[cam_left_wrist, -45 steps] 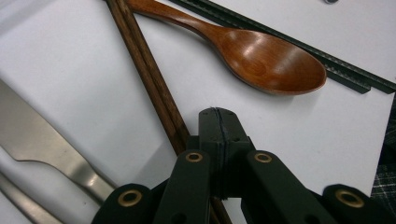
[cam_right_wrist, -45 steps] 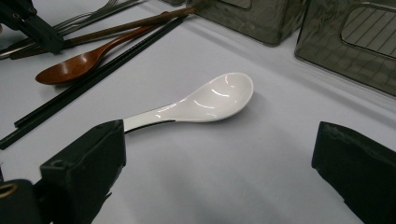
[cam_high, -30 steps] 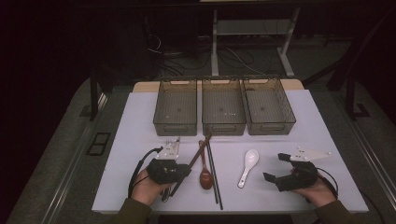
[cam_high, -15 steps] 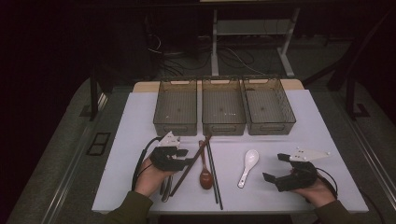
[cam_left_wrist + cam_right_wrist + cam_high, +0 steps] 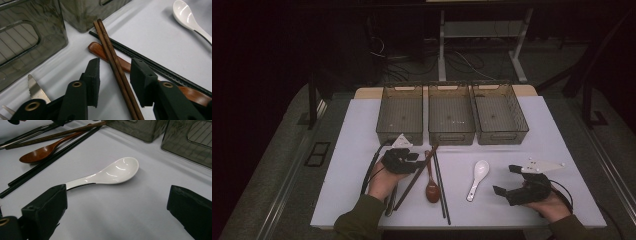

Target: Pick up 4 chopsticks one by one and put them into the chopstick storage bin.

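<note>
My left gripper (image 5: 408, 160) (image 5: 115, 62) reaches over a pair of brown wooden chopsticks (image 5: 416, 176) (image 5: 110, 50) lying aslant on the white table. Its jaws stand on either side of the pair with gaps showing; they have just been closing and are open, not pressing. Under the chopsticks lies a brown wooden spoon (image 5: 432, 190) (image 5: 98, 49), with black chopsticks (image 5: 440, 186) (image 5: 150, 65) beside it. My right gripper (image 5: 504, 180) (image 5: 118, 192) rests open at the right, empty, its jaws pointing at a white ceramic spoon (image 5: 477, 176) (image 5: 115, 171) (image 5: 185, 15).
Three dark mesh bins (image 5: 399, 114) (image 5: 451, 114) (image 5: 499, 112) stand in a row at the back of the white table (image 5: 537, 135). A serrated knife (image 5: 35, 87) and fork tines (image 5: 5, 110) lie by the left jaw. Floor and cables lie beyond the table.
The left hand has carried its gripper away from the front edge toward the bins and slightly right, over the wooden chopsticks. The right hand has stayed where it was.
</note>
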`<move>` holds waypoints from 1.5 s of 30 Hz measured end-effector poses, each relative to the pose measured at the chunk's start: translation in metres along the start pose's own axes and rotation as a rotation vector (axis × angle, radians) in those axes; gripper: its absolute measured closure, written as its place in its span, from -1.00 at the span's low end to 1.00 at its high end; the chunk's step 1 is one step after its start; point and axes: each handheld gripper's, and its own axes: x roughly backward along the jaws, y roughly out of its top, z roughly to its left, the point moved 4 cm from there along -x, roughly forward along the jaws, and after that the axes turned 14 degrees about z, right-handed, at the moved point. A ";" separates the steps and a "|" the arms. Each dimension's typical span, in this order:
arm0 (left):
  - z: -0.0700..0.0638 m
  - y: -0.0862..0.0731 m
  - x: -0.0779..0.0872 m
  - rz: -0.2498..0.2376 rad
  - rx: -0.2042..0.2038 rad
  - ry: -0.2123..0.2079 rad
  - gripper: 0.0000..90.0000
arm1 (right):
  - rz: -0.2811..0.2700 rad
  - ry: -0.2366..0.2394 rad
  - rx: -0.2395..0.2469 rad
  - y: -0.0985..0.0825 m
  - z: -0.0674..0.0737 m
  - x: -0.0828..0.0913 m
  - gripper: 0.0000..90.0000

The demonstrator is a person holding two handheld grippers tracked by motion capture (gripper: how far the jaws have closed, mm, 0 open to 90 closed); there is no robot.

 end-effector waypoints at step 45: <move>-0.005 -0.006 -0.017 0.037 0.014 -0.023 0.61 | 0.004 -0.001 0.002 -0.001 0.000 0.000 -0.94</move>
